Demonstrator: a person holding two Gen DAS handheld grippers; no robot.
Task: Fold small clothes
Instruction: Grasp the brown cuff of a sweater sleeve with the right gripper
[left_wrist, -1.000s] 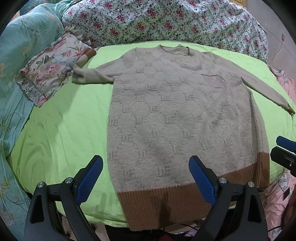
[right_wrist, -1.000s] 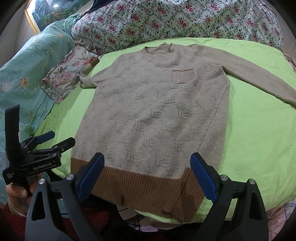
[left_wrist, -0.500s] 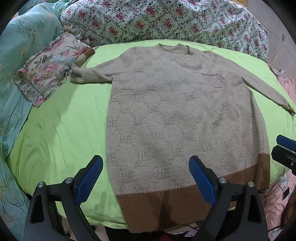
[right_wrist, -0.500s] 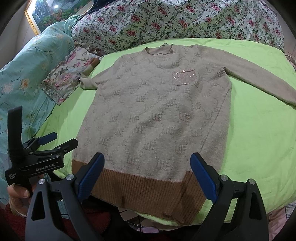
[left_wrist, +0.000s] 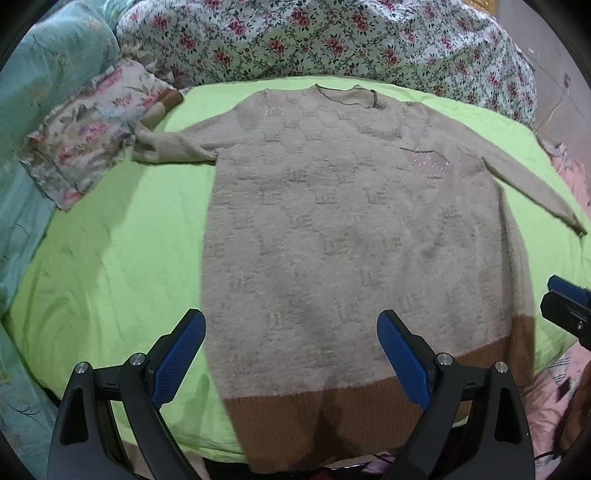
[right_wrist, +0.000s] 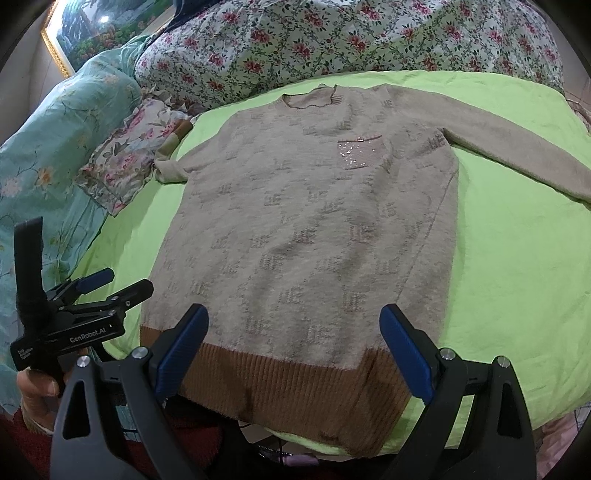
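Covering the bed, a green sheet (right_wrist: 498, 258) carries the sweater (right_wrist: 314, 229); floral bedding (right_wrist: 332, 40) fills the upper frame; both grippers' (left_wrist: 291, 354) (right_wrist: 293, 350) jaws spread, empty.

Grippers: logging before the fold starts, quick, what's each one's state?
Left gripper: open, holding nothing, above the sweater hem.
Right gripper: open, holding nothing.

Beige sweater (left_wrist: 354, 236) flat on green sheet (left_wrist: 110, 266), left tool (left_wrist: 290, 354) (blue pads) spread
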